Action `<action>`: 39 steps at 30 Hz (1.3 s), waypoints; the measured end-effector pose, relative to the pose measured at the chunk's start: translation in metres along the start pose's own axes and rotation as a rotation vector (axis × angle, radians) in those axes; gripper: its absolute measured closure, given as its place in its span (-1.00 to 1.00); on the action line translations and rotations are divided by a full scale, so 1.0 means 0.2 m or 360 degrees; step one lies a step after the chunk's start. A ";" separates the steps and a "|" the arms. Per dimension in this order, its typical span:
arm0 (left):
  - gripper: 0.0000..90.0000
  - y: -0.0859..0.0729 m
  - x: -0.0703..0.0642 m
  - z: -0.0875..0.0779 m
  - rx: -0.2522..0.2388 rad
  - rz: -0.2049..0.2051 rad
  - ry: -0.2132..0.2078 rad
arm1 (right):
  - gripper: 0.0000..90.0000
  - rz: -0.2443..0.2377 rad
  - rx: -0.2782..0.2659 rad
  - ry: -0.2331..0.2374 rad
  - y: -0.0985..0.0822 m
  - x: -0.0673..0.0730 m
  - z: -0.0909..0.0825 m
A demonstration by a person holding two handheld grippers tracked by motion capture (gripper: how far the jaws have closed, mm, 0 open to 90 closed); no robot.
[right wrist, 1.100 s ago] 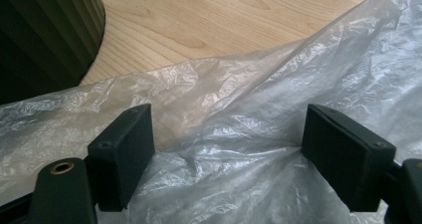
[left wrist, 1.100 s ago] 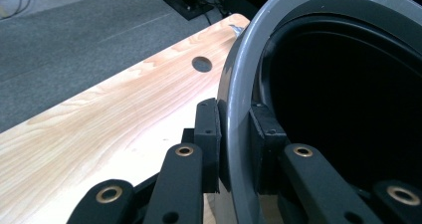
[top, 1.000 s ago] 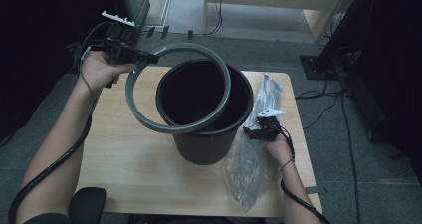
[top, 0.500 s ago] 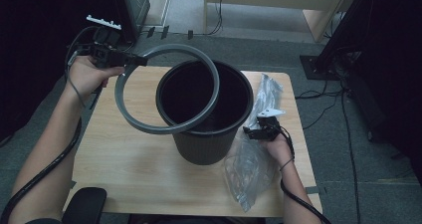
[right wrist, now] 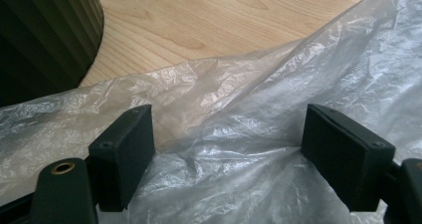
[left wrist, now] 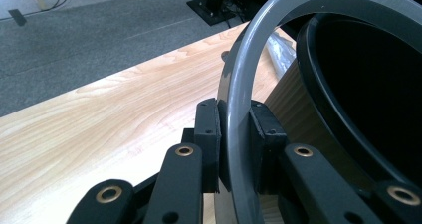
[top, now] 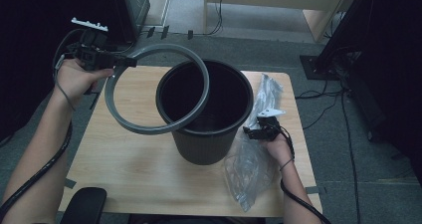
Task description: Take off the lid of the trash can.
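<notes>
- The left gripper (top: 130, 62) pinches the grey ring (top: 149, 129) at its rim – pads pressed on both sides – and holds it tilted above the table (top: 124, 169), overlapping the black bin (top: 209, 144).
- The right gripper (top: 249, 132) rests on the clear plastic bag (top: 249, 169) beside the bin, jaws spread wide, film bunched between them.

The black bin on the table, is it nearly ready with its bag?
Not yet. Done: the grey plastic ring is off the black round bin, clamped in the left gripper and tilted over the rim. In hand: the right gripper sits open over the clear crumpled plastic bag lying on the wooden table. Left: bag inside, ring back on, probably.
</notes>
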State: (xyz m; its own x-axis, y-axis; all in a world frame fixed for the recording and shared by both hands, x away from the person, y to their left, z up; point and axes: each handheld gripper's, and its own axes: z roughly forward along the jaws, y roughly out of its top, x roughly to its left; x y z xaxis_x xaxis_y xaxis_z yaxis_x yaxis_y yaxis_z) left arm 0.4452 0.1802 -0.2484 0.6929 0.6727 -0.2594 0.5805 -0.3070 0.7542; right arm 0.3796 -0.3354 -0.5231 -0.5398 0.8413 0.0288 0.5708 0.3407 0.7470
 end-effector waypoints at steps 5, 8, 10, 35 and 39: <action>0.72 -0.01 0.01 -0.02 0.0007 -0.0005 0.0011 | -0.54 0.0002 0.0000 -0.0003 0.00 0.00 0.00; 0.72 -0.02 0.02 -0.03 0.0004 -0.0008 0.0016 | -0.54 0.0003 0.0000 -0.0004 0.00 0.00 0.00; 0.72 -0.03 0.03 -0.04 -0.0001 -0.0014 0.0024 | -0.54 0.0004 0.0000 -0.0004 0.00 0.00 0.00; 0.72 -0.12 0.12 -0.16 -0.0028 -0.0068 0.0085 | -0.49 0.0021 -0.0010 0.0006 0.00 0.00 0.00; 0.72 -0.14 0.13 -0.19 -0.0037 -0.0081 0.0094 | -0.48 0.0005 -0.0031 0.0011 0.01 0.00 -0.01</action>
State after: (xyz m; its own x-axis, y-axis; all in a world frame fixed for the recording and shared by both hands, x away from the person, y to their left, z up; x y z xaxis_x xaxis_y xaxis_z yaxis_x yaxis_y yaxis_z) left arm 0.4309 0.2318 -0.2546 0.6362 0.7256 -0.2623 0.6037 -0.2565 0.7548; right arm 0.3787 -0.3359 -0.5203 -0.5425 0.8393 0.0355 0.5601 0.3299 0.7599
